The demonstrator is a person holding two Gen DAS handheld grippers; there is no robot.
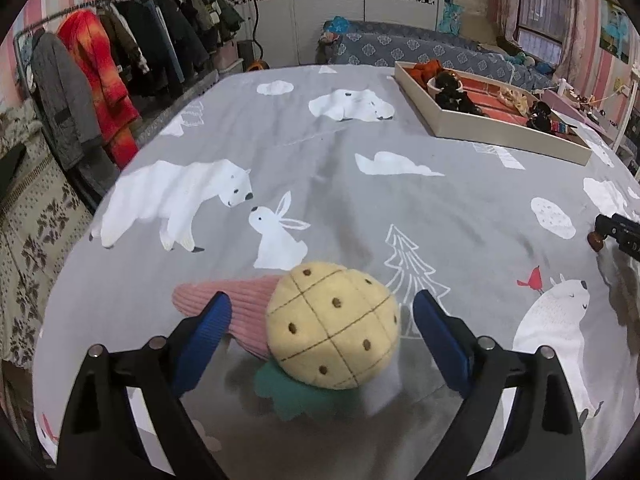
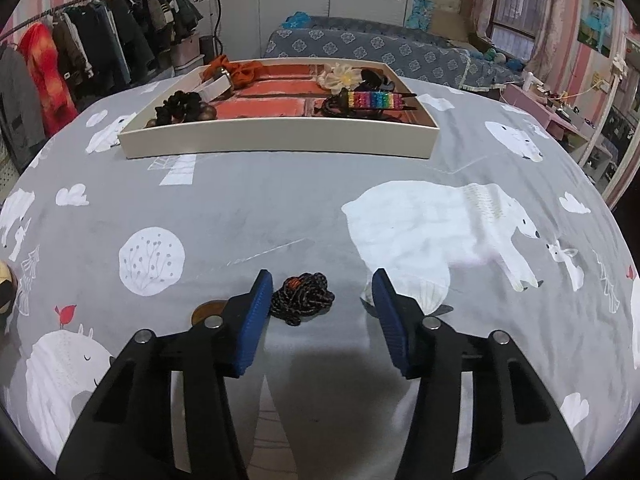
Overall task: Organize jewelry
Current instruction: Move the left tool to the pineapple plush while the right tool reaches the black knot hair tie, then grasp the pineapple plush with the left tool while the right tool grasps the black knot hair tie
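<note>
A plush yellow pineapple hair piece (image 1: 332,324) with a green leaf base and a pink corduroy part (image 1: 236,296) lies on the grey bedspread between the fingers of my open left gripper (image 1: 322,316). A coiled black cord with orange flecks (image 2: 302,298) lies between the fingertips of my open right gripper (image 2: 322,292), close to the left pad. A cream tray (image 2: 280,140) with an orange lining sits further back; it holds a rainbow clip (image 2: 374,101), black scrunchies, an orange bow and a cream flower. The tray also shows in the left wrist view (image 1: 504,138).
A brown round disc (image 2: 206,312) peeks out behind the right gripper's left finger. The right gripper's tip shows at the right edge of the left wrist view (image 1: 612,232). A clothes rack (image 1: 100,80) lines the left side of the bed.
</note>
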